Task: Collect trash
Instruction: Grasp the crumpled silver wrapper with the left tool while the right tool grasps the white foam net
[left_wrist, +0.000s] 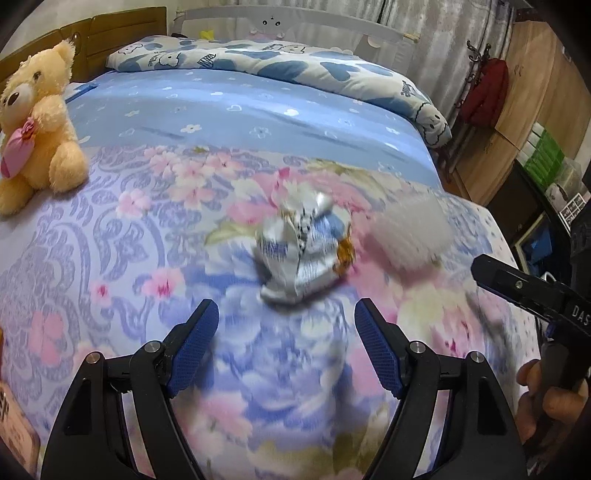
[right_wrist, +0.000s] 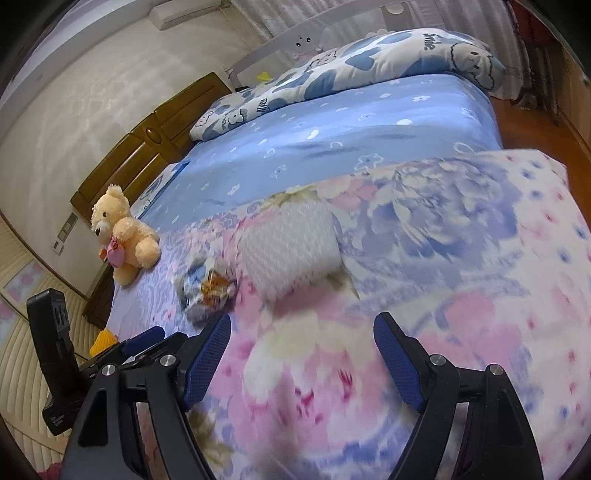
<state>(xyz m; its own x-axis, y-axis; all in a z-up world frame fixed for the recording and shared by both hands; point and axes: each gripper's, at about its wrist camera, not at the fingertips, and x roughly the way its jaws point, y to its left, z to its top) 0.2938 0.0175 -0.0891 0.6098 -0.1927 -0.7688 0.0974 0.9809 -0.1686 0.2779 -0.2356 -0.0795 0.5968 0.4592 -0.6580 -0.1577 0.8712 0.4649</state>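
Note:
A crumpled silver, blue and orange snack wrapper (left_wrist: 304, 249) lies on the floral quilt (left_wrist: 110, 240), just ahead of my left gripper (left_wrist: 286, 312), which is open with nothing between its blue pads. To the wrapper's right rests a white bubble-wrap piece (left_wrist: 412, 236). In the right wrist view the bubble wrap (right_wrist: 291, 251) sits ahead of my right gripper (right_wrist: 303, 325), open and empty above the quilt (right_wrist: 461, 277). The wrapper (right_wrist: 207, 288) lies left of it, near the left fingertip. The right gripper's body shows at the left wrist view's right edge, held by a hand (left_wrist: 546, 406).
A yellow teddy bear (left_wrist: 35, 122) with a pink heart sits on the bed's left side. A blue sheet (left_wrist: 258, 110) and a folded cartoon duvet (left_wrist: 295, 62) lie behind, before a wooden headboard (right_wrist: 147, 155). The bed edge drops to a wooden floor (right_wrist: 535, 125) at right; cabinets (left_wrist: 535, 92) stand beyond.

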